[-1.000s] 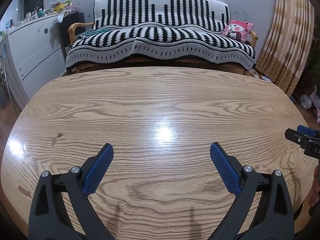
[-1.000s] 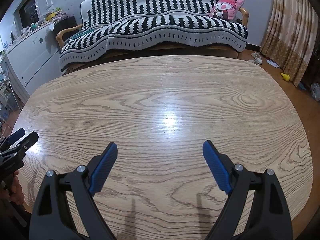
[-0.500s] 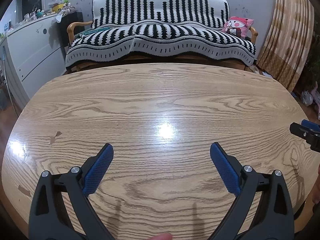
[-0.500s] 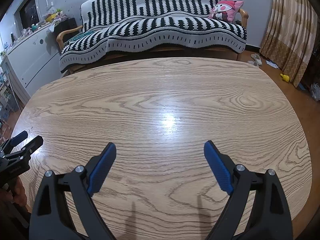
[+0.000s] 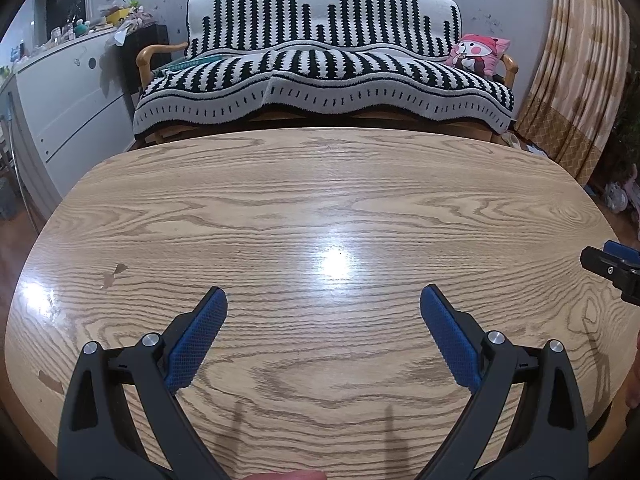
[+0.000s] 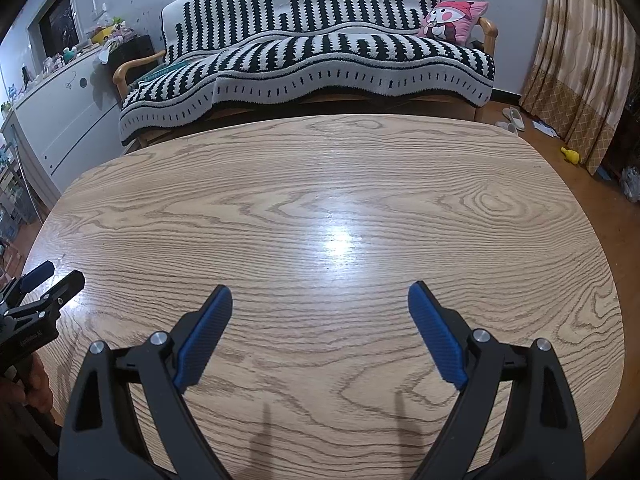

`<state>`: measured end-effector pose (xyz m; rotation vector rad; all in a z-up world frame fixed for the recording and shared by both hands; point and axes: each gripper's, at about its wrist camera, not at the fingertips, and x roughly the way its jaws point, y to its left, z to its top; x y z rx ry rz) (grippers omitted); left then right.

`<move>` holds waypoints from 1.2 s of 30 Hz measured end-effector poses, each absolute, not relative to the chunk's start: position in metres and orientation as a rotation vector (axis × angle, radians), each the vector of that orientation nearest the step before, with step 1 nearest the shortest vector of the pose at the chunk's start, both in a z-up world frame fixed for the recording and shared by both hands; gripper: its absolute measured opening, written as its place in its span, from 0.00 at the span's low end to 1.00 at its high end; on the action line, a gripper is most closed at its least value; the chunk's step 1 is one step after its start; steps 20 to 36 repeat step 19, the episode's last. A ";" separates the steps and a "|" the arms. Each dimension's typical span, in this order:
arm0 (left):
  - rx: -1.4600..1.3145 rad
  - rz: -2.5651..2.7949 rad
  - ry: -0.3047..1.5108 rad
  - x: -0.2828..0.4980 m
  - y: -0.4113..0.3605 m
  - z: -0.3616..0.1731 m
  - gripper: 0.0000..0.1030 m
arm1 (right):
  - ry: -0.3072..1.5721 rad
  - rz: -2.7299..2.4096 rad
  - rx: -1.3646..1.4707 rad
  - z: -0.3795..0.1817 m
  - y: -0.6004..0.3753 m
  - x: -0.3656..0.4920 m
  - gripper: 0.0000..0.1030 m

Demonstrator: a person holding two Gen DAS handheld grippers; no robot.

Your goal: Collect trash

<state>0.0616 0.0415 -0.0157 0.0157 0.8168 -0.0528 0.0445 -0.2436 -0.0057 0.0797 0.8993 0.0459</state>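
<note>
Both wrist views over table [image 5: 320,208], sofaward

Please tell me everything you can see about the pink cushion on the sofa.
The pink cushion is a soft, square-looking pillow, apparently fabric, printed with a cartoon figure with a white face, red cheeks and a red hat. It leans tilted at the sofa's right end, resting on the black-and-white striped blanket beside the wooden armrest. Nothing lies on it. The left wrist view shows it too.

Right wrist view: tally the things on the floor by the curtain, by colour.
White slippers: 2
Yellow toy: 1
White paper: 1
Total: 4
</note>
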 end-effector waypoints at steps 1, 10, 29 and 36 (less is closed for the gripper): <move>0.015 -0.054 0.816 0.061 0.042 -0.015 0.92 | 0.899 0.046 0.079 -0.006 -0.244 0.045 0.84; 0.038 -0.050 0.800 0.059 0.040 -0.013 0.92 | 0.899 0.046 0.080 -0.006 -0.244 0.044 0.84; 0.025 -0.045 0.826 0.064 0.043 -0.017 0.92 | 0.904 0.043 0.077 -0.007 -0.245 0.044 0.84; 0.025 -0.045 0.826 0.064 0.043 -0.017 0.92 | 0.904 0.043 0.077 -0.007 -0.245 0.044 0.84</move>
